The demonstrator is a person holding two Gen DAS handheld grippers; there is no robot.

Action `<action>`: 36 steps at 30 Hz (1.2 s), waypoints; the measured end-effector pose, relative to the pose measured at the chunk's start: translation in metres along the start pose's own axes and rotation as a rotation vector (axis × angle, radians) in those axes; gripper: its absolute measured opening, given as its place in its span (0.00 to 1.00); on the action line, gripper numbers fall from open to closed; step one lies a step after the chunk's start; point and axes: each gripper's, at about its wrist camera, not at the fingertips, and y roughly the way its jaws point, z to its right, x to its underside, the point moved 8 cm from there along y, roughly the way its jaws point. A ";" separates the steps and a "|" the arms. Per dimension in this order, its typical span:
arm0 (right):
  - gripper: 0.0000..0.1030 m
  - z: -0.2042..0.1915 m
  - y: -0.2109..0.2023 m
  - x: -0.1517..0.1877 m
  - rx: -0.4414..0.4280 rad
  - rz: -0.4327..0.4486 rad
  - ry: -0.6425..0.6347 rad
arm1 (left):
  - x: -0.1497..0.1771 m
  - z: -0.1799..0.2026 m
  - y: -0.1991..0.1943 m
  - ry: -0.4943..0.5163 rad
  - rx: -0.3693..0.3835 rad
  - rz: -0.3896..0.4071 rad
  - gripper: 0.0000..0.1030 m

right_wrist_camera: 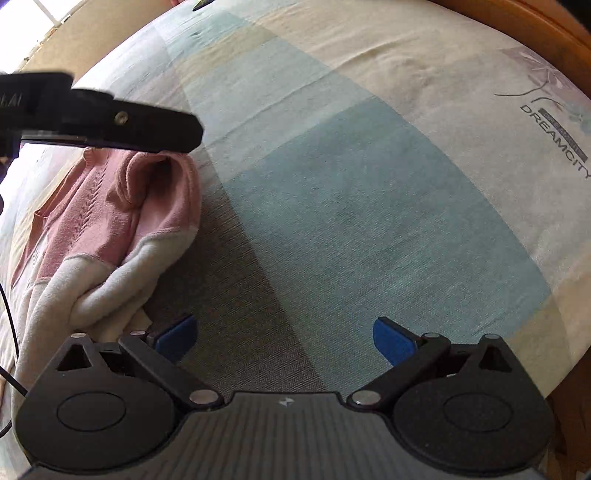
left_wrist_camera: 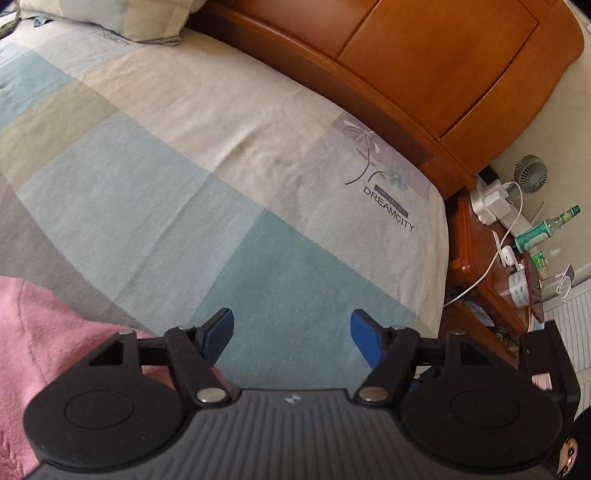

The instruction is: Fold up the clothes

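- The left gripper, black with blue pads, hangs tilted down over the bed; its jaws stand apart with nothing between them, only sheet showing in the gap
- The right gripper, the same build, also stands released, blue pads wide apart over bare sheet, holding nothing
- The pink and cream knitted sweater lies crumpled on the bed, off to the left of the right gripper and just beside its left finger; whether it touches that finger I cannot tell
- In the left wrist view a pink stretch of the same sweater shows at the lower left, partly hidden under the gripper's body
- The patchwork bed sheet in blue, beige and grey squares lies fairly smooth, with a purple flower print and the word DREAMCITY near its corner
- A matching pillow sits at the far end by the orange-brown wooden headboard
- Beside the bed a wooden nightstand carries a white charger and cable, a green glass bottle and a small round green fan
- In the right wrist view the black body of the other gripper crosses above the sweater
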 end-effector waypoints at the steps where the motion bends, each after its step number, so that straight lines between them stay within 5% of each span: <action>1: 1.00 0.004 0.000 0.001 0.005 0.003 0.014 | -0.002 0.003 0.013 0.015 -0.004 -0.045 0.68; 5: 1.00 0.012 -0.004 0.003 0.014 0.020 0.064 | 0.016 -0.009 0.042 0.051 -0.150 -0.227 0.66; 13: 1.00 0.017 -0.005 0.001 0.037 0.039 0.072 | 0.068 -0.078 -0.019 0.092 -0.367 -0.337 0.68; 21: 1.00 -0.007 0.002 -0.012 -0.005 0.025 -0.010 | 0.123 -0.157 -0.086 -0.073 -0.498 -0.364 0.72; 28: 1.00 -0.063 0.021 -0.024 -0.103 -0.007 -0.146 | 0.147 -0.188 -0.106 -0.193 -0.444 -0.280 0.74; 36: 1.00 -0.140 0.050 -0.015 -0.218 -0.078 -0.403 | 0.179 -0.217 -0.136 -0.243 -0.486 -0.255 0.74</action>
